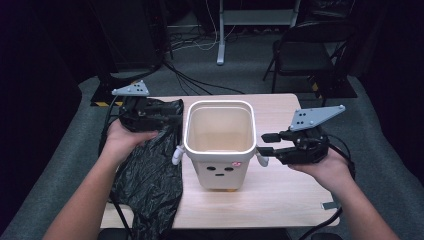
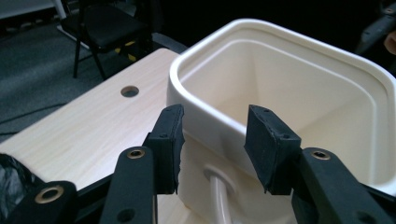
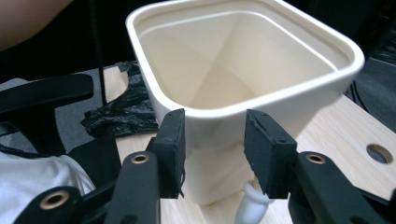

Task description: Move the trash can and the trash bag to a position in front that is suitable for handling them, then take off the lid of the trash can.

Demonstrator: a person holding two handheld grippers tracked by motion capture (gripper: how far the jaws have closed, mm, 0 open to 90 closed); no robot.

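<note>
No readable text, brand, number or label is showing anywhere. The nearest thing to a sign is sitting on the front wall of the cream bin (image 1: pixel 220 150): a simple drawn face of two dark eyes and a short mouth, with a small pink-red mark beside it toward the right, too blurred to read.

Overhead light brightens the table (image 1: pixel 280 190) while the surrounding room stays dim and slightly soft.

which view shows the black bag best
The high view: the bag lies whole, crumpled left of the bin, hanging over the table's near edge. The right gripper view catches a patch behind the bin; the left gripper view, a corner.
</note>
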